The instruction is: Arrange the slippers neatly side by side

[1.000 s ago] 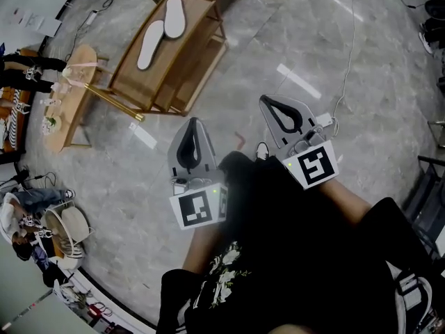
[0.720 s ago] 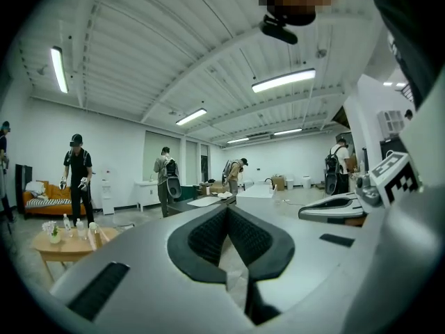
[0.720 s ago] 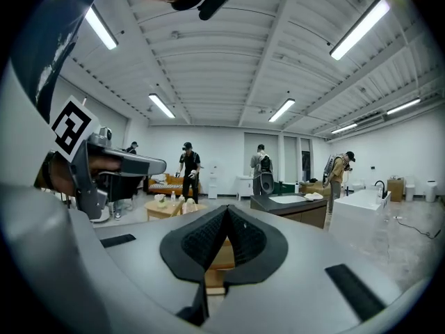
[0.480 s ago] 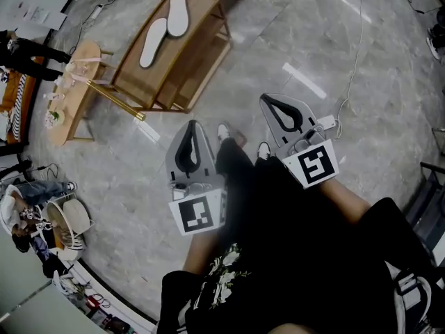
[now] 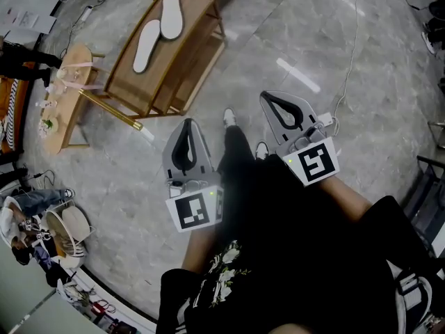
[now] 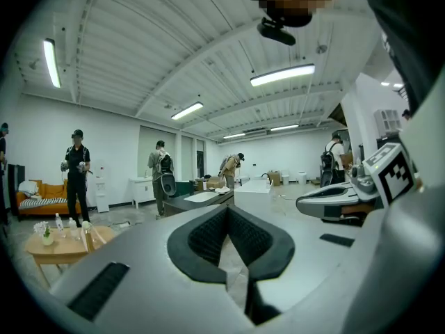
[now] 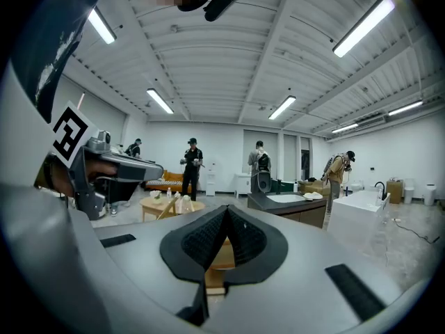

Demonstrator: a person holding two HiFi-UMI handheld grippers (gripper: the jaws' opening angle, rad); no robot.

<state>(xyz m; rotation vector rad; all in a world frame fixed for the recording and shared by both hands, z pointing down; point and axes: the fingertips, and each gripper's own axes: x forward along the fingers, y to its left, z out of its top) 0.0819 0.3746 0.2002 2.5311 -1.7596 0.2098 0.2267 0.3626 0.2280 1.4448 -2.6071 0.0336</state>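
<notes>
Two white slippers lie on top of a gold-framed wooden rack [image 5: 182, 68] at the upper left of the head view. The nearer slipper [image 5: 146, 45] and the farther slipper [image 5: 172, 16] are staggered and almost touch. My left gripper [image 5: 188, 125] is shut and empty, held in the air well short of the rack. My right gripper [image 5: 267, 99] is also shut and empty, off to the rack's right. The left gripper view has its shut jaws [image 6: 228, 211] pointing across the room. The right gripper view has its shut jaws [image 7: 226, 211] in front of wooden furniture.
The person's leg and shoe [image 5: 229, 117] reach forward between the grippers. A small round wooden table [image 5: 59, 96] with bottles stands left of the rack. A white cable [image 5: 348, 68] runs over the grey floor at the right. Several people stand about the room, one [image 6: 76, 169] by an orange sofa.
The person's foot has stepped forward between the grippers. Both grippers stay shut and keep their place before the body. The rack has shifted slightly in view.
</notes>
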